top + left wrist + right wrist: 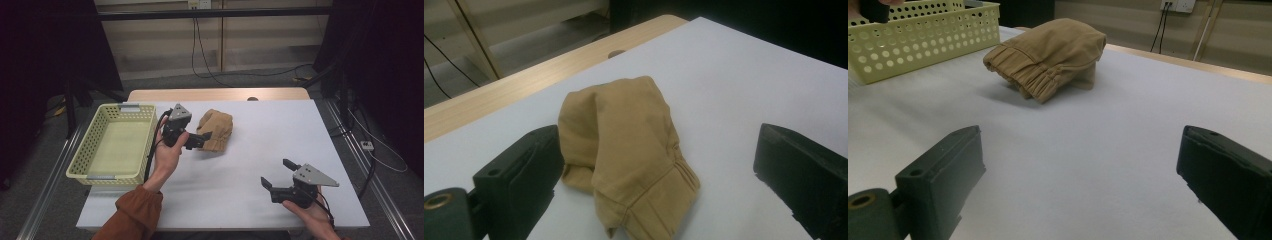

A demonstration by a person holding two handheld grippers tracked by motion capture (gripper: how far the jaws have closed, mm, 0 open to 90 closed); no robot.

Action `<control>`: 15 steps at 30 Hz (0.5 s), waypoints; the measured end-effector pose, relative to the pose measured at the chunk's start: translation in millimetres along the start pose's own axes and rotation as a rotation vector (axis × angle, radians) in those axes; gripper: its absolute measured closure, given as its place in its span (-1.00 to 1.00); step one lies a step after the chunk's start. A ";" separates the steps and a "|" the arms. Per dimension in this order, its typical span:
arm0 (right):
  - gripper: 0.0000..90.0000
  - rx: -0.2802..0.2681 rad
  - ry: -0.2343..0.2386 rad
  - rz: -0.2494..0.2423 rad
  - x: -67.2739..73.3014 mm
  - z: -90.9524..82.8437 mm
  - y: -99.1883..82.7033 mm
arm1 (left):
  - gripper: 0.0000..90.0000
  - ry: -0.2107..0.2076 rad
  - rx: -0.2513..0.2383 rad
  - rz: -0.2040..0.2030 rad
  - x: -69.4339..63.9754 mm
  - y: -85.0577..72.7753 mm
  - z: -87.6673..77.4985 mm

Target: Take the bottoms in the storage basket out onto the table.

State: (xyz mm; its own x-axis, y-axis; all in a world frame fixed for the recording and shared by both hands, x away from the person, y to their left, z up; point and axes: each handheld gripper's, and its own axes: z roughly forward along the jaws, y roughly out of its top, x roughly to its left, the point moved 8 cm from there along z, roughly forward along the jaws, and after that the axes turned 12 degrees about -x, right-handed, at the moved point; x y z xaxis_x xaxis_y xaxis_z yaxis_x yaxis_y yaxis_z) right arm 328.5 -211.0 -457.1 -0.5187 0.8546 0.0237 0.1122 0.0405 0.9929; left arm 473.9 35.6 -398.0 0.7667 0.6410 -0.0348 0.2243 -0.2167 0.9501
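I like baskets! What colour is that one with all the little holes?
The basket is pale yellow-green, with rows of round holes in its walls, seen best in the high view.

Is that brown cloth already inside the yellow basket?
No, the folded brown cloth lies on the white table to the right of the yellow basket, whose inside looks bare in the high view.
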 end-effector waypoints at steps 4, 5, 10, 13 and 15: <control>-0.90 0.000 0.000 0.003 0.2 0.4 0.0 | -0.88 0.018 -0.008 0.043 1.4 1.0 -6.6; -0.90 0.001 0.000 0.002 0.2 0.6 0.0 | -0.88 0.026 -0.010 0.048 1.9 0.5 -8.2; -0.90 0.001 0.002 0.000 0.1 1.3 -0.2 | -0.88 0.026 -0.020 0.040 2.6 -0.2 -17.5; -0.90 0.003 0.005 0.000 0.6 1.7 -0.3 | -0.88 0.023 -0.033 0.042 2.1 0.2 -22.8; -0.90 0.003 0.005 0.000 1.0 1.9 -0.2 | -0.89 0.032 -0.043 0.041 1.7 0.2 -26.4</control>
State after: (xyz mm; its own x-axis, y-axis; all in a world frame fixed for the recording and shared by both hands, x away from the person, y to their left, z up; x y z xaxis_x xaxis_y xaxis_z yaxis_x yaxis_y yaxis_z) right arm 329.5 -209.1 -457.5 -0.5232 0.8519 0.0245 0.1145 0.0417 0.9926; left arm 459.4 56.1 -389.7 0.7548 0.6558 0.0134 0.1668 -0.2117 0.9630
